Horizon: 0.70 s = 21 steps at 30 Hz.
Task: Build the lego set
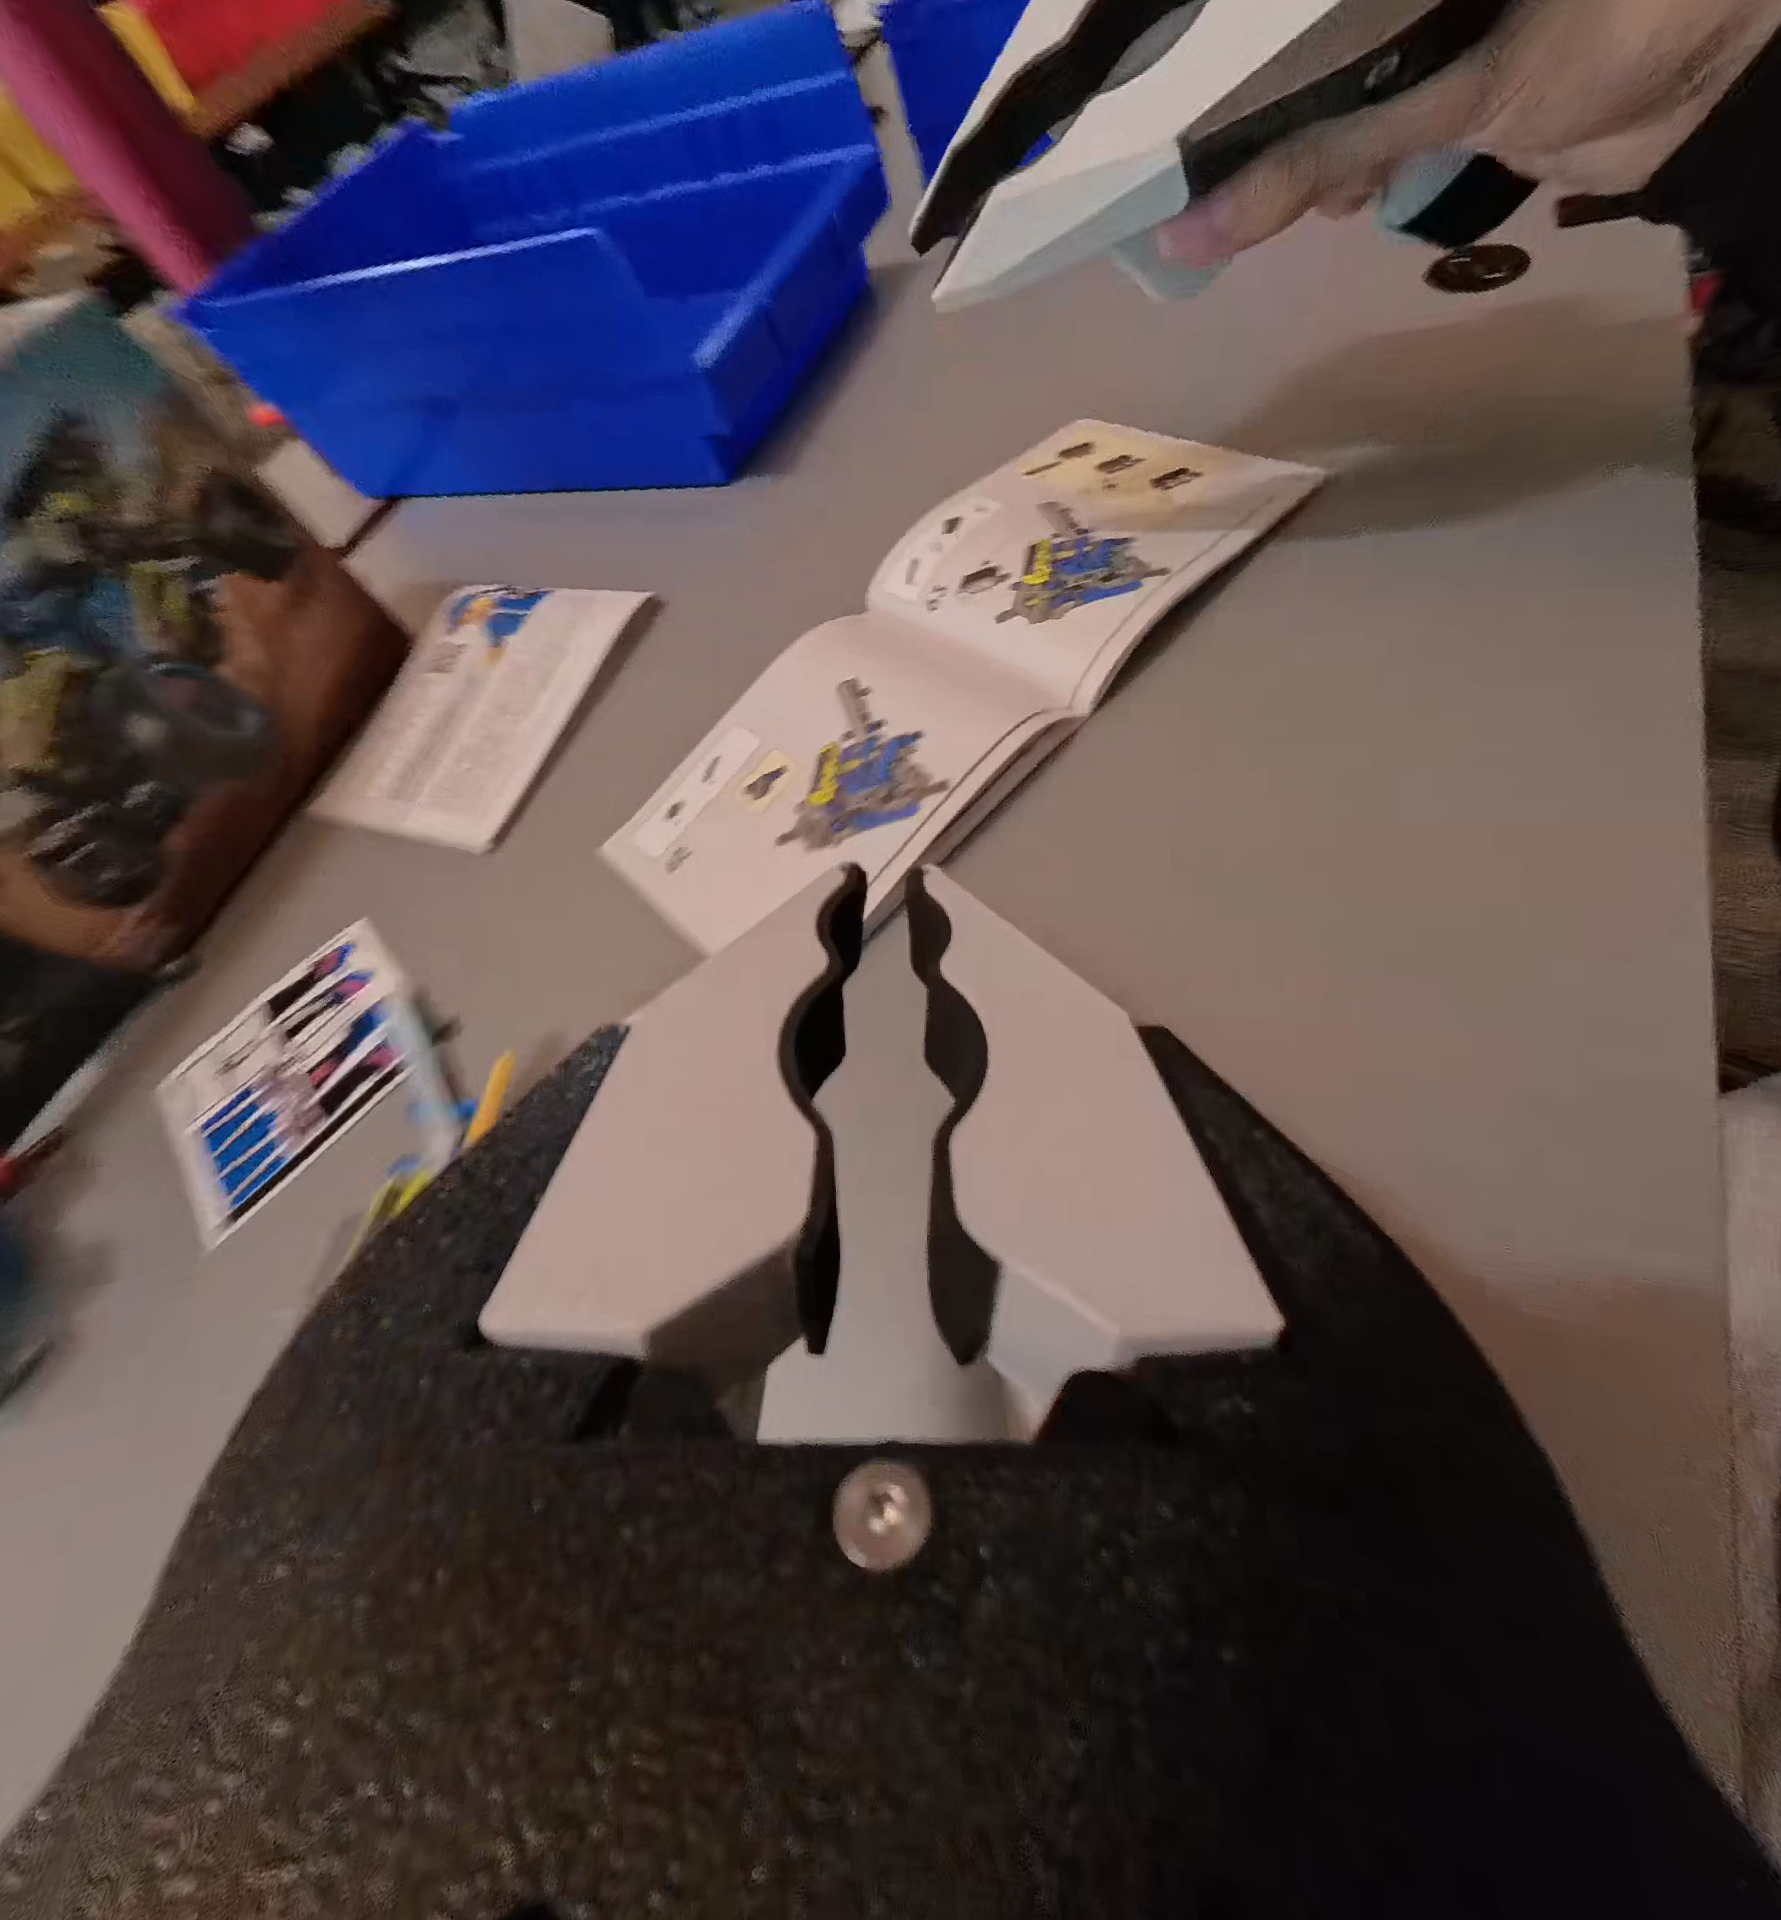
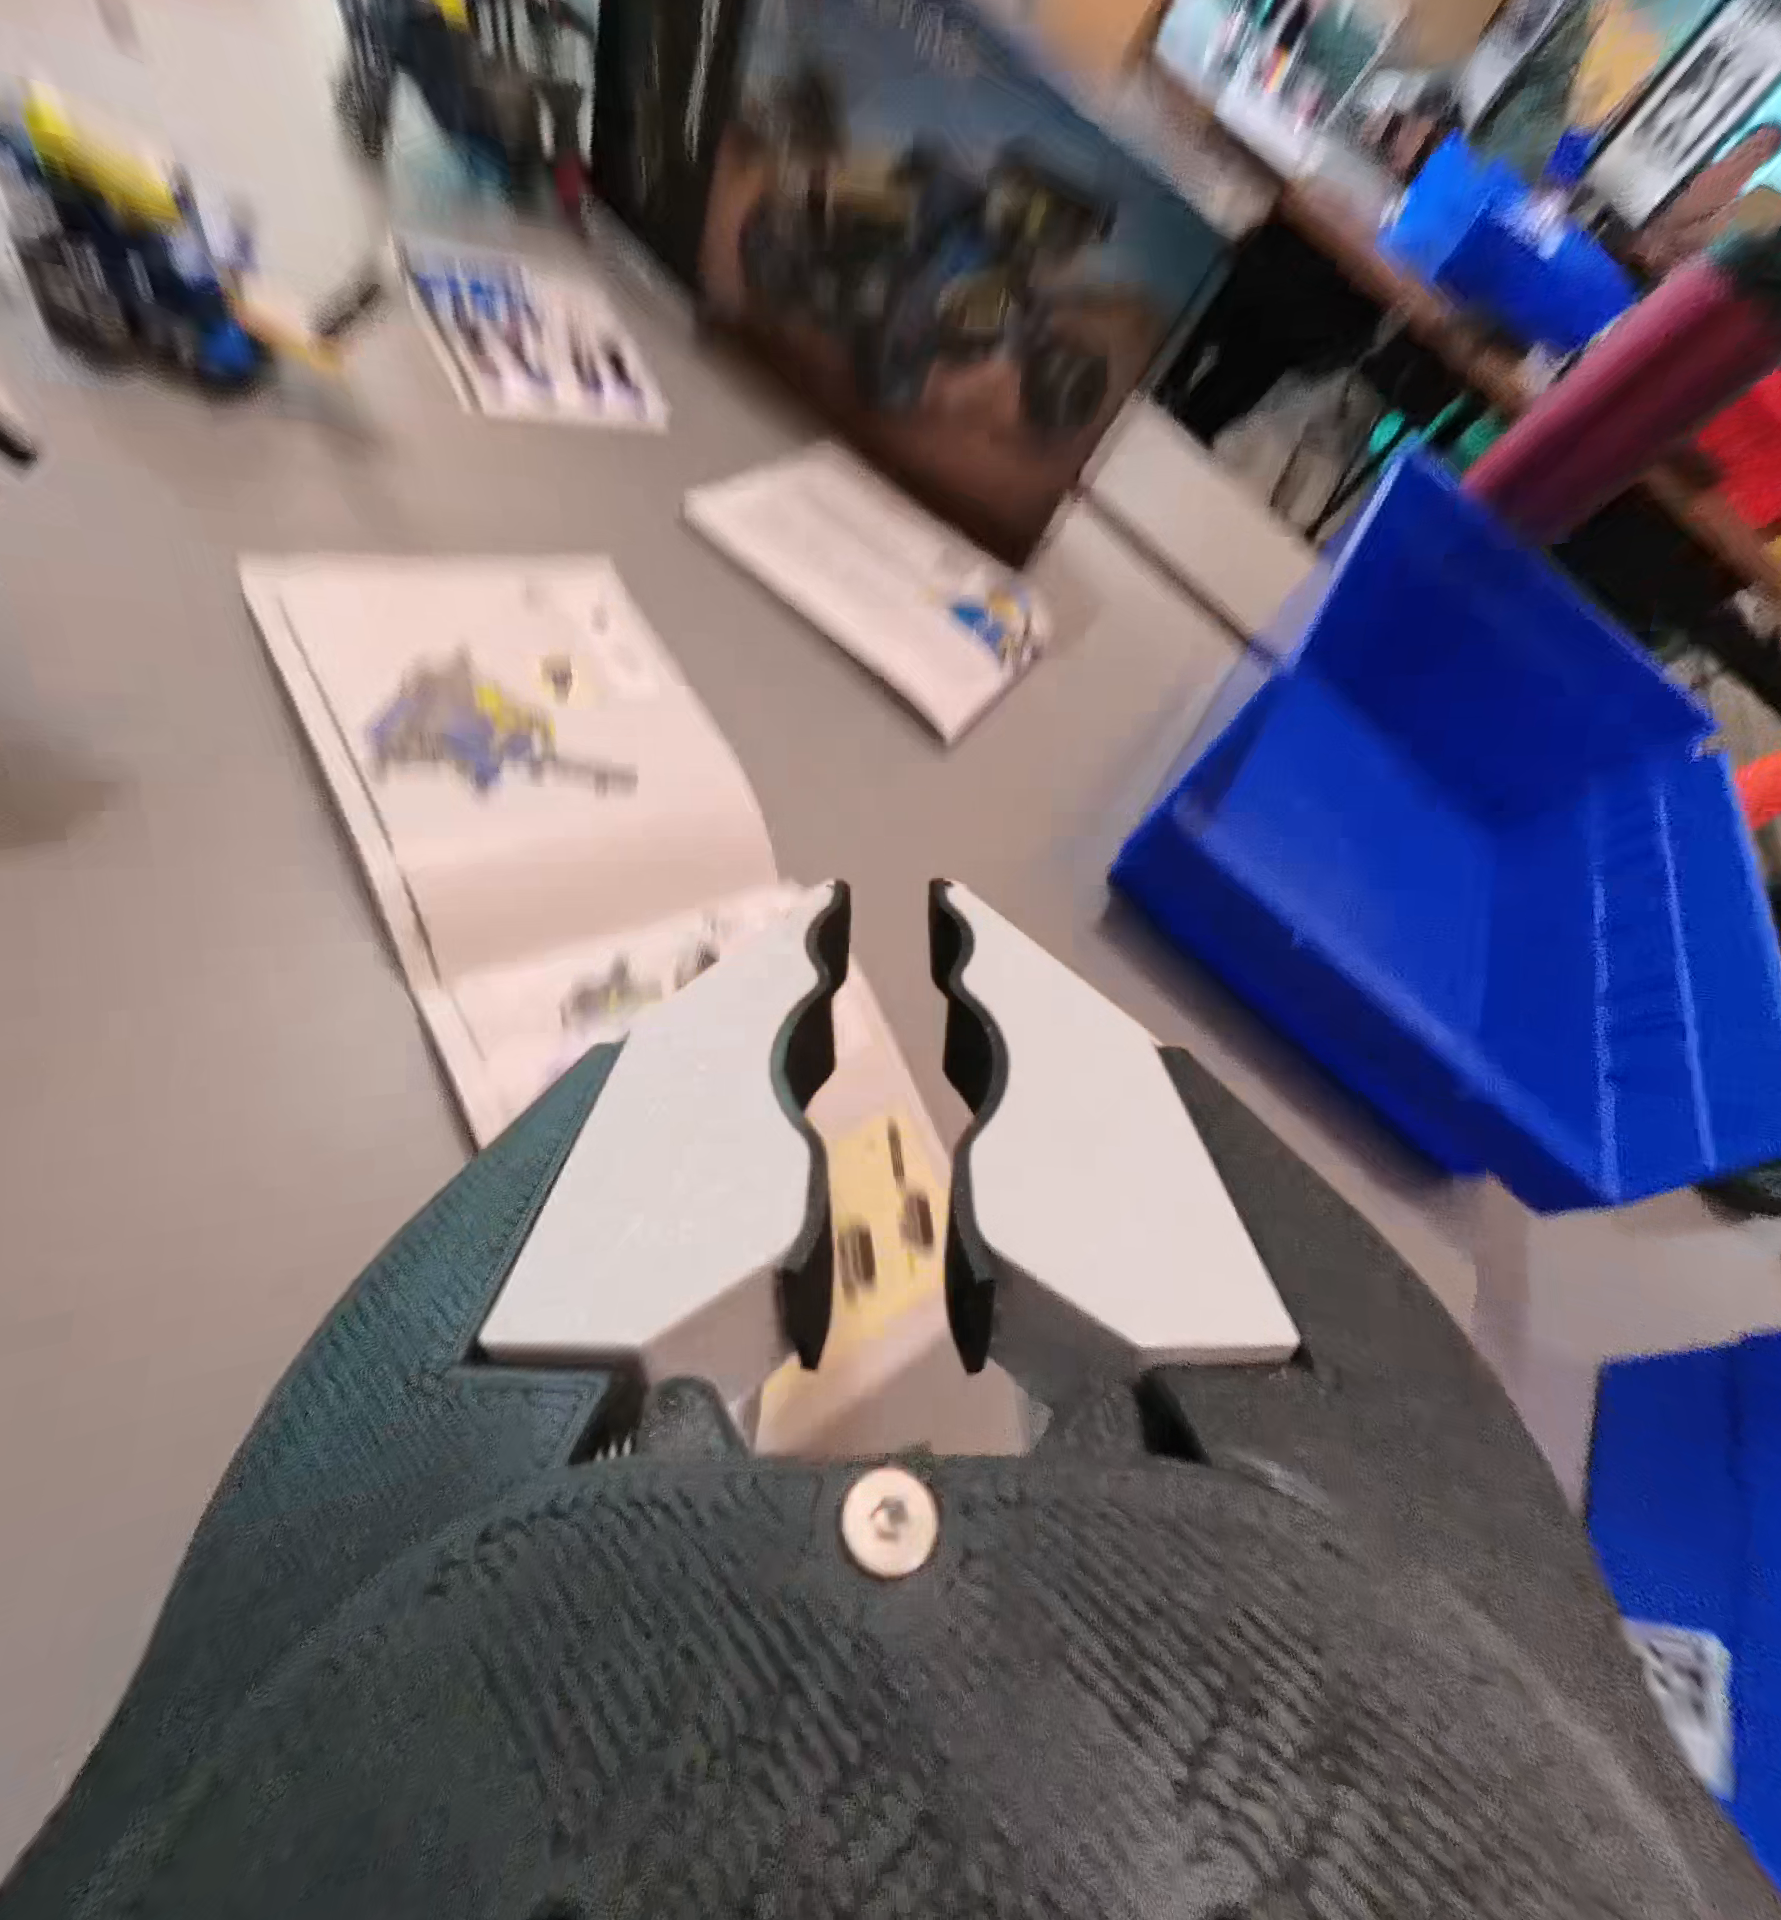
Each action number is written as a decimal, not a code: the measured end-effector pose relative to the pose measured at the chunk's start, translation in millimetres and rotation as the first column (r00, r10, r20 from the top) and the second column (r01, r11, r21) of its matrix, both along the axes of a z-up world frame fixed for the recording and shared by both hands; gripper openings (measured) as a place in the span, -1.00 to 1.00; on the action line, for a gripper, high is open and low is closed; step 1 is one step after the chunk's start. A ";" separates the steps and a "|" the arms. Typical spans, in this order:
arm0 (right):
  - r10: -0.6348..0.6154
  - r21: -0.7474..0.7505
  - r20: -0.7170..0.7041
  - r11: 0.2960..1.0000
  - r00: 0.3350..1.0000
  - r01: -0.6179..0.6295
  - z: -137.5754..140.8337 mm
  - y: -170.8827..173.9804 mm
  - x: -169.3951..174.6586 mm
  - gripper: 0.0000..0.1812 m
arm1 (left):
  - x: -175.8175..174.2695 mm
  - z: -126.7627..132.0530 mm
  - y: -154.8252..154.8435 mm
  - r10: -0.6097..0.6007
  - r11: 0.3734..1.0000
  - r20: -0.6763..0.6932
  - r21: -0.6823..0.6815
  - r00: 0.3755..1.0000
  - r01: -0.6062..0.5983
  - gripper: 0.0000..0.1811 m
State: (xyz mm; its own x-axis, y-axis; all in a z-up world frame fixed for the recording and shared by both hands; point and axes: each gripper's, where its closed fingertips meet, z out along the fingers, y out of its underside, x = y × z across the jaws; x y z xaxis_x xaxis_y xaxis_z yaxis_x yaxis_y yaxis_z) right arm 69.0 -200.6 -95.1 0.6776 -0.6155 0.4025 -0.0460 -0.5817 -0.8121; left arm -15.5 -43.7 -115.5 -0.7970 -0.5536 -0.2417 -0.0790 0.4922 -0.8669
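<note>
An open instruction booklet (image 1: 969, 665) lies on the grey table (image 1: 1385, 935); it also shows in the right wrist view (image 2: 512, 727). My left gripper (image 1: 886, 894) hovers at the booklet's near edge, jaws a narrow gap apart and empty. My right gripper (image 2: 891, 899) hovers over the booklet's near page, jaws slightly apart and empty; it also shows, held by a hand, in the left wrist view (image 1: 1073, 135). A blurred blue and yellow lego model (image 2: 138, 249) stands far left. Loose yellow pieces (image 1: 491, 1101) lie beside a sticker sheet (image 1: 288, 1075).
A closed booklet (image 1: 491, 717) lies left of the open one. The lego box (image 1: 138, 675) stands at the table's left side. A blue bin (image 1: 553, 312) sits at the back, also in the right wrist view (image 2: 1488, 935). Another blue bin (image 2: 1738, 1507) is at right. The tips of one gripper are about 20 cm away from the tips of the other.
</note>
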 end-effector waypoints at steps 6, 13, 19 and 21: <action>0.065 0.202 0.045 0.977 0.997 -0.073 12.5 75.5 12.2 -0.83 | -13.3 5.4 137.8 0.280 0.960 0.006 0.006 0.960 -0.280 -0.94; -0.170 0.214 0.389 0.973 0.906 0.091 26.2 93.5 38.8 -0.83 | -34.2 -25.1 306.8 0.559 0.827 -0.084 0.133 0.825 -0.547 -0.92; -0.164 0.054 0.497 0.986 0.852 0.158 13.7 92.8 45.1 -0.55 | -29.2 -10.0 374.6 0.654 0.757 -0.088 0.051 0.752 -0.652 -0.92; -0.190 0.065 0.519 0.981 0.833 0.183 14.9 86.7 45.8 -0.51 | -25.2 -4.4 391.4 0.677 0.736 -0.080 0.039 0.732 -0.676 -0.92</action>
State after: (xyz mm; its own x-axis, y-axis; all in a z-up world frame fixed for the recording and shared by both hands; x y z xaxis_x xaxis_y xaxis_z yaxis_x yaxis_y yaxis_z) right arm 114.8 -113.9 -80.2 0.2420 -0.7159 0.6549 0.2792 -0.5951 -0.7536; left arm -40.7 347.7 -119.9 -0.2294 -0.9527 -0.1992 -0.4645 0.2870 -0.8378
